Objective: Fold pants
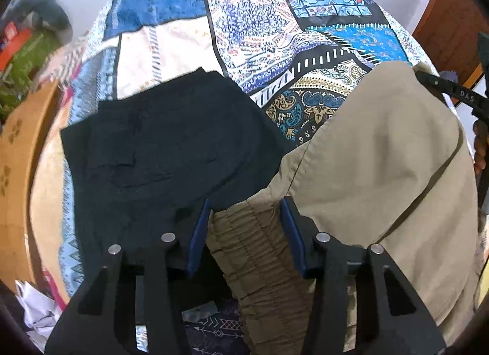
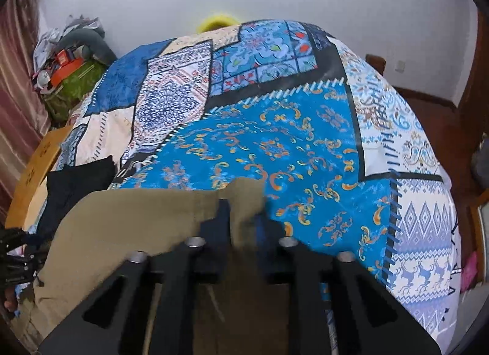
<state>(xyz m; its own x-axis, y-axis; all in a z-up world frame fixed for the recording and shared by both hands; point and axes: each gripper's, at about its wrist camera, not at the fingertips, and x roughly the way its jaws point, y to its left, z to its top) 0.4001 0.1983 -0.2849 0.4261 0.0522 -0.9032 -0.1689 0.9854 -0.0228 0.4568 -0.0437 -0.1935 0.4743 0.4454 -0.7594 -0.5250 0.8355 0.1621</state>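
Khaki pants [image 1: 366,156] lie on a patterned blue bedspread [image 1: 244,19]. In the left wrist view their gathered elastic waistband [image 1: 247,239] sits between the blue pads of my left gripper [image 1: 246,217]. The jaws stand apart around it without squeezing it. In the right wrist view my right gripper [image 2: 244,217] is shut on the hem corner of the khaki pants [image 2: 122,217], and a flap of cloth sticks up past the fingertips. The rest of the leg stretches left across the bedspread [image 2: 275,141].
A black garment [image 1: 168,141] lies flat just left of the pants, also visible as a dark garment [image 2: 76,181] in the right wrist view. A wooden bed frame [image 1: 18,141] runs along the left. A clutter pile [image 2: 70,64] sits at the far left corner, against a white wall.
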